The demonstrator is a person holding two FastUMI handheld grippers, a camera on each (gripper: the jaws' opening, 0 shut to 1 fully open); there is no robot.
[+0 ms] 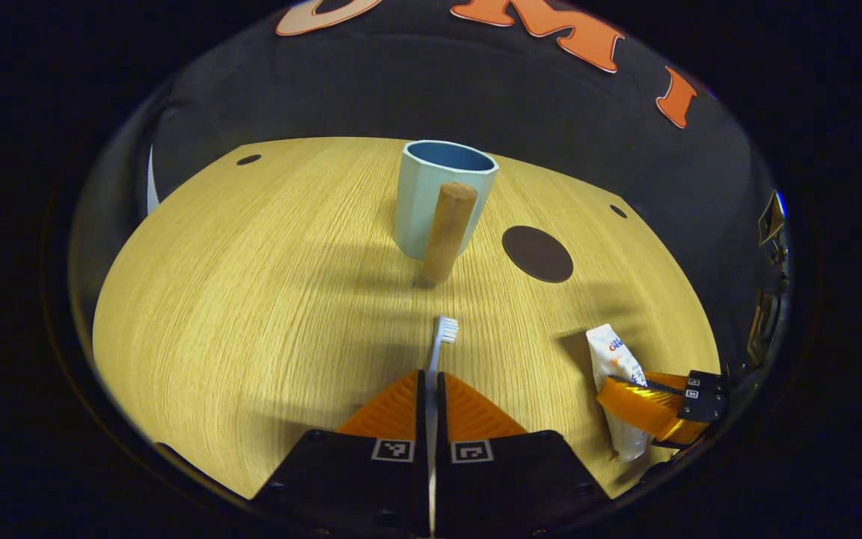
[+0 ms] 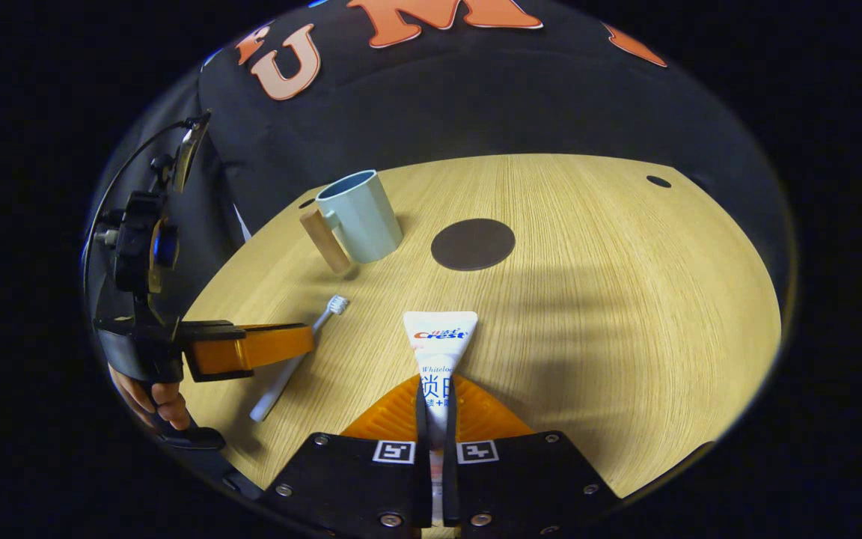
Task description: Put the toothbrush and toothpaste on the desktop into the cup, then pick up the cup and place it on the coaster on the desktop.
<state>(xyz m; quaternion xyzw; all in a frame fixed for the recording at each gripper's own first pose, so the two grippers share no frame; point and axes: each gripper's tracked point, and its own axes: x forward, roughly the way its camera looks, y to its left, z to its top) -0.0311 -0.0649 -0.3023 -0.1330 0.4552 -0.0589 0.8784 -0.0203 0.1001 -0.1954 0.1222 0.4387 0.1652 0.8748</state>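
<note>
On desktop [image 1: 251,299], toothbrush [image 1: 442,337] bristles toward cup [image 1: 438,195]

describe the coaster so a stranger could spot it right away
On the wooden table, look just beside the pale blue cup, on the side away from its wooden handle. The coaster is a flat dark disc, the only round, dark thing lying there.

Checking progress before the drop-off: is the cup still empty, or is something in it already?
Nothing pokes above the cup rim; toothbrush and toothpaste sit in the grippers outside it.
</note>
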